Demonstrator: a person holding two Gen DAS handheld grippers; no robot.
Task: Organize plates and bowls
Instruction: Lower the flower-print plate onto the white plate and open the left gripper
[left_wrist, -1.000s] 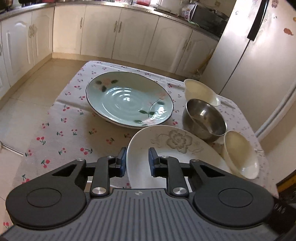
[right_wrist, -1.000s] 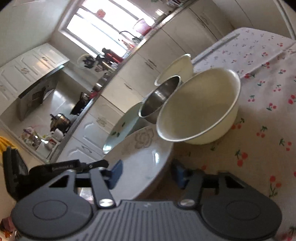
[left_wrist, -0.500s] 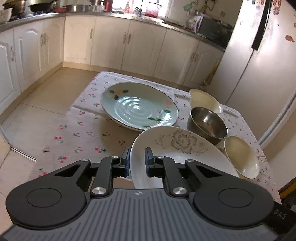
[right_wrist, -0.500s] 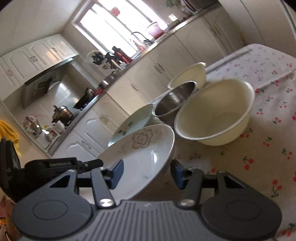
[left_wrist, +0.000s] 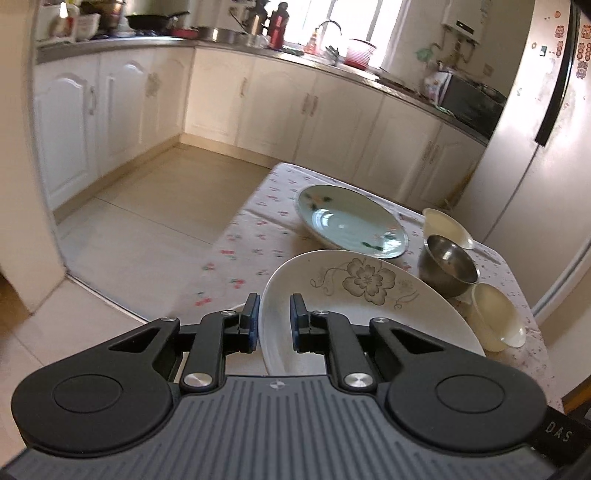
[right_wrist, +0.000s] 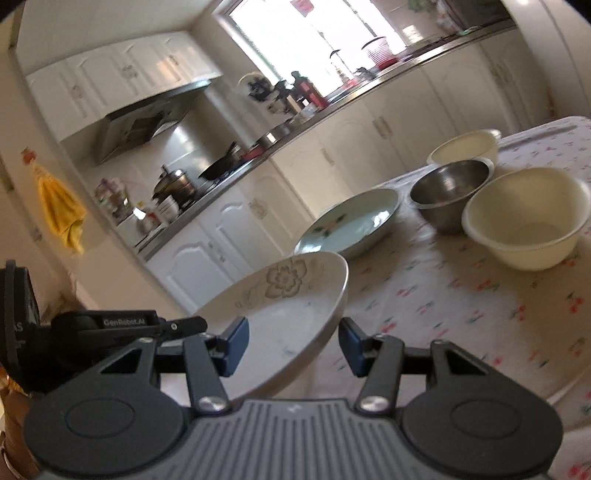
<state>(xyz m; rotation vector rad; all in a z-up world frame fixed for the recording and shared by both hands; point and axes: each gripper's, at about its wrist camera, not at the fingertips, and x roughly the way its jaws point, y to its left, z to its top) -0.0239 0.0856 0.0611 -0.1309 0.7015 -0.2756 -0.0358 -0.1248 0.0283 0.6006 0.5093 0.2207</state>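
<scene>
Left gripper (left_wrist: 272, 320) is clamped on the near rim of the white flowered plate (left_wrist: 369, 306), held raised and tilted above the table (left_wrist: 236, 254); the green plate (left_wrist: 351, 221) lies directly ahead. Right gripper (right_wrist: 293, 345) stands spread wide, empty, beside the held plate; the left hand is thus the carrier.

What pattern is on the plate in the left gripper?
A grey-brown outlined flower with curling stems on the white plate, clearest in the left wrist view.

Two plates (left_wrist: 365, 291) (left_wrist: 351, 221), three bowls (left_wrist: 448, 260) (left_wrist: 447, 223) (left_wrist: 496, 312), two claws (left_wrist: 272, 317) (right_wrist: 293, 345)
</scene>
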